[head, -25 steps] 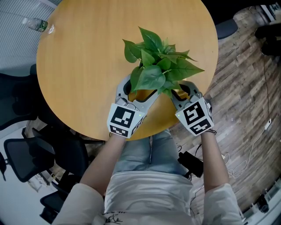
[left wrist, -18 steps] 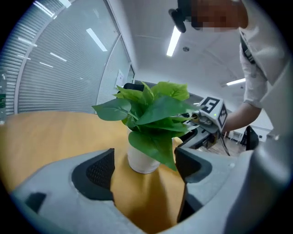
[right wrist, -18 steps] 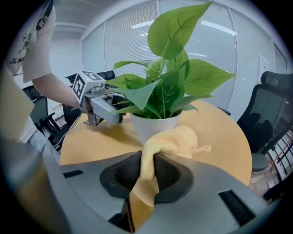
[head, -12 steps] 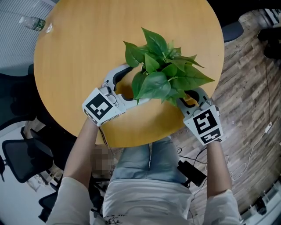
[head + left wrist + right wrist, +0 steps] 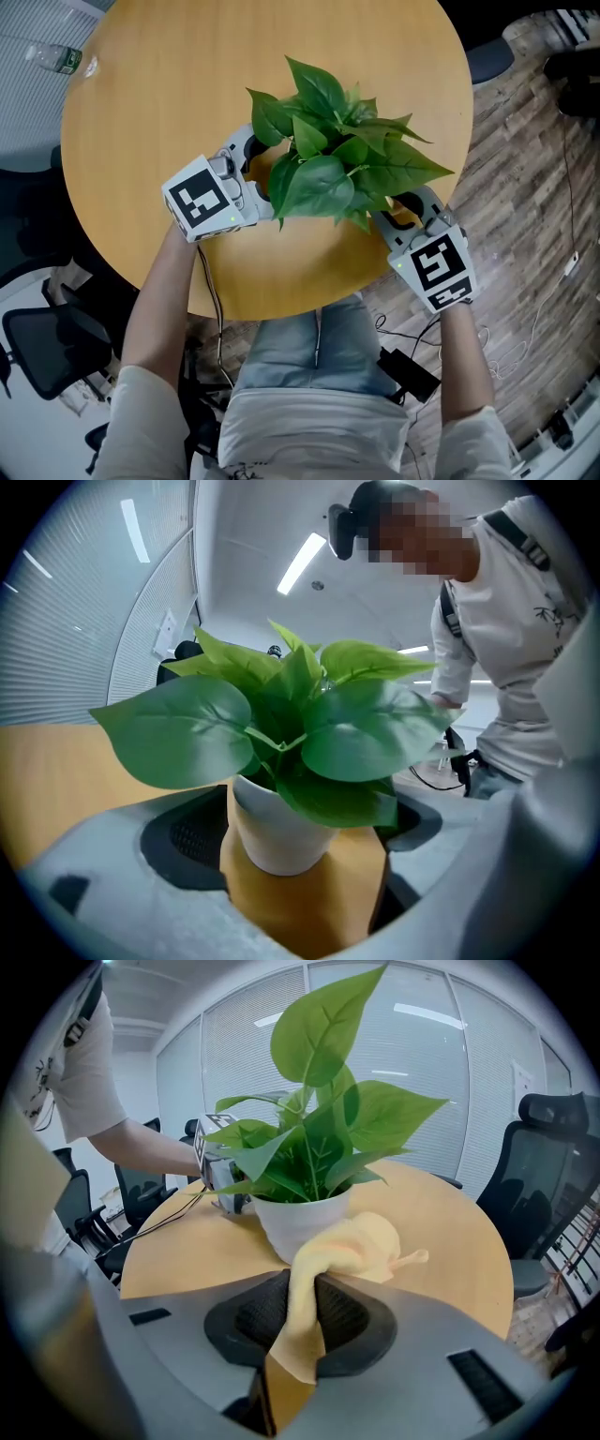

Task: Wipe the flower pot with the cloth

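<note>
Our right tool is clamped on the yellow cloth. A strip is pinched between its pads, and the bunched free end spills forward against the white flower pot. The pot stands upright by the near edge of the surface, straight ahead of this tool. We judge that the wipe should run sideways around the wall, and that the right hand is the one to make it. Our left tool faces the pot from its other side. Its jaws have just been opening and stand wide, with the pot between them and neither pad pressing it. The leaves hide the pot from above.
</note>
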### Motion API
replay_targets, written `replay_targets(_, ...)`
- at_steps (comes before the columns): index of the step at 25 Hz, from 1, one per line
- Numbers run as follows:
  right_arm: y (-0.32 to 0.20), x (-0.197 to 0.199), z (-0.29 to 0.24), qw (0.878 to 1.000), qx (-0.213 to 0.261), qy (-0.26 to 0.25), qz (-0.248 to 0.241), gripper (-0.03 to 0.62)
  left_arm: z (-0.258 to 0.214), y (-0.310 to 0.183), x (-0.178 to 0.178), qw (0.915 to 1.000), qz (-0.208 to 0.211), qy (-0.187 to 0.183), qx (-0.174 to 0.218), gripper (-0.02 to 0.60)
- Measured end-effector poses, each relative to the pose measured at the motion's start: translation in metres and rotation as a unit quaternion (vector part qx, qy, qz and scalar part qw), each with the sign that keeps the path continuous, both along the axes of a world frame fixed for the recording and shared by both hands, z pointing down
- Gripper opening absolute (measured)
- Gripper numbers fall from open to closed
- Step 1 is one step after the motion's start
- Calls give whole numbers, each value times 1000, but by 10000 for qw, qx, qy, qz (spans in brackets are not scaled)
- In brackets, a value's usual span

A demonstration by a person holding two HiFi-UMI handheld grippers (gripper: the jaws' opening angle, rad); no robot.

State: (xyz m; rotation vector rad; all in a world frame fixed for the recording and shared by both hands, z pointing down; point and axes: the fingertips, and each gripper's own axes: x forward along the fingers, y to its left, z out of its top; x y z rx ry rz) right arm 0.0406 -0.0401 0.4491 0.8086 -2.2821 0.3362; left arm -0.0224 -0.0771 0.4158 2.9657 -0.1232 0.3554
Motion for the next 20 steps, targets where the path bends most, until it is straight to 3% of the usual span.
replay_targets(2, -7, 8, -2, 9999, 33, 61, 112, 66, 2, -1, 2, 10000, -36, 47, -27, 442)
replay_targets(8, -48, 33, -10, 9985, 237, 362, 327, 66, 2, 0, 1, 9997, -208, 119, -78, 433)
replay_targets(15, -59, 2, -9, 9964, 398, 554, -495, 66, 3, -1, 2, 9994, -324, 62, -72, 433)
replay_targets(20, -55, -4, -9, 9941, 533, 685, -659, 66, 5, -1, 2, 9991, -429, -35, -28, 431)
